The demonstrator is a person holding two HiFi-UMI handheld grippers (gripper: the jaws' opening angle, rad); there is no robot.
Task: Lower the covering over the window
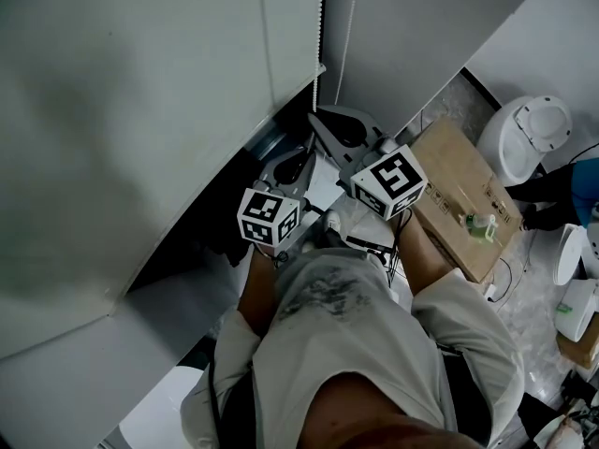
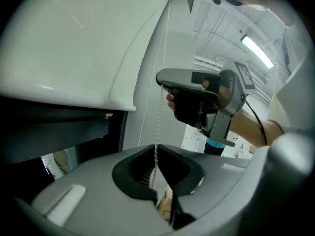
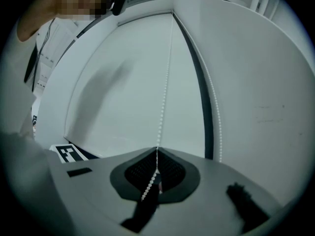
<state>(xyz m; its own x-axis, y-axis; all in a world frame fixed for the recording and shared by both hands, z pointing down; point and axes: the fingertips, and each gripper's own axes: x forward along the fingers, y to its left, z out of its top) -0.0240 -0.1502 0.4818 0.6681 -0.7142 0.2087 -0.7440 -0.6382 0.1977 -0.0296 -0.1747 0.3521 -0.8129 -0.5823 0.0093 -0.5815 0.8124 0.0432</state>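
A white roller blind (image 1: 140, 110) covers the window, and its bottom bar (image 2: 123, 102) hangs over a dark gap. A white bead chain (image 1: 318, 64) hangs beside the blind's right edge. My left gripper (image 2: 155, 145) is shut on this chain, which runs down between the fingertips. My right gripper (image 3: 157, 149) is shut on the same strand, higher up; in the left gripper view its tip (image 2: 160, 80) sits on the chain above mine. A second strand (image 3: 216, 107) hangs free to the right. In the head view both grippers point up at the chain, left (image 1: 298, 162) below right (image 1: 323, 115).
Below the blind lies the dark window opening (image 1: 206, 241). A cardboard box (image 1: 463, 195) lies on the floor to the right, with a round white bin (image 1: 529, 138) beyond it and white containers (image 1: 576, 307) at the far right. A grey wall (image 1: 421, 26) stands behind the chain.
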